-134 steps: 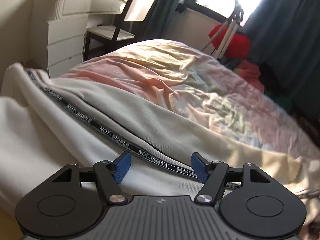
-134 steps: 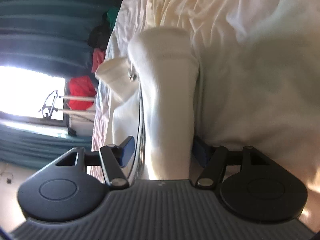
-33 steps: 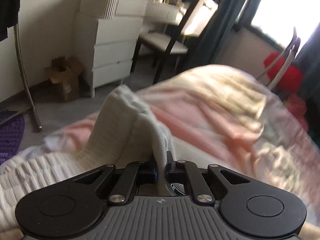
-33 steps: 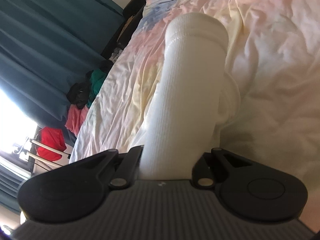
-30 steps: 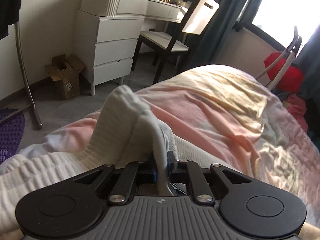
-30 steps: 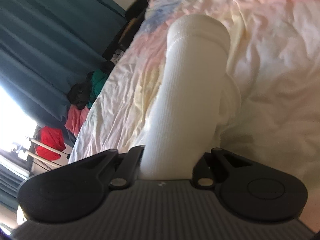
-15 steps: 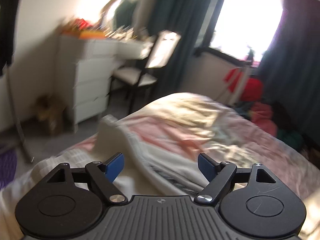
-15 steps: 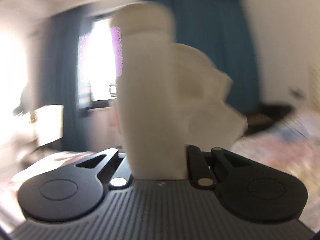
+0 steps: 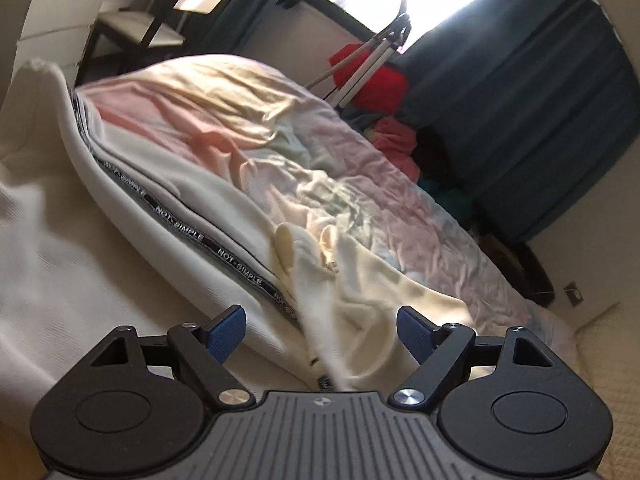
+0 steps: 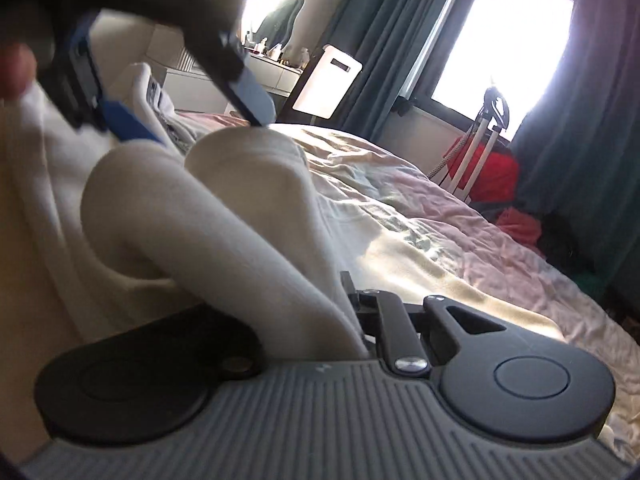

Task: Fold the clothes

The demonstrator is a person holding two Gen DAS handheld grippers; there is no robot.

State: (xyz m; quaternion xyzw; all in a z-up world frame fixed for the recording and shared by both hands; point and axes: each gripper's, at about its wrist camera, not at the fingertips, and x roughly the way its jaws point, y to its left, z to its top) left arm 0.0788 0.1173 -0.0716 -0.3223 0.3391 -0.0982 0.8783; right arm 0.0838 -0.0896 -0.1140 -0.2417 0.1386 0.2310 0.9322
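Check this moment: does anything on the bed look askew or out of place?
Yes. The white ribbed garment with black lettered tape lies bunched and unevenly folded across the pastel crumpled bedsheet. One part rises in a thick roll into the right gripper, whose jaws are shut on it. The left gripper stands open.

Left gripper [image 9: 320, 330]: lower centre of the left wrist view, black linkages spread to either side, blue pads [image 9: 225, 332] facing inward across a wide gap. Jaws have just been opening; white cloth lies in the gap, neither pad pressing on it. Pointed moderately downward. Seen also in the upper left of the right wrist view [image 10: 160, 108], blurred, blue pads apart.

Right gripper [image 10: 352, 300]: lower centre of the right wrist view, jaws drawn nearly together, clamped on a thick fold of white fabric. Left linkage in shadow, right linkage lit. A fingertip [image 10: 14, 70] shows at the far left edge, blurred.
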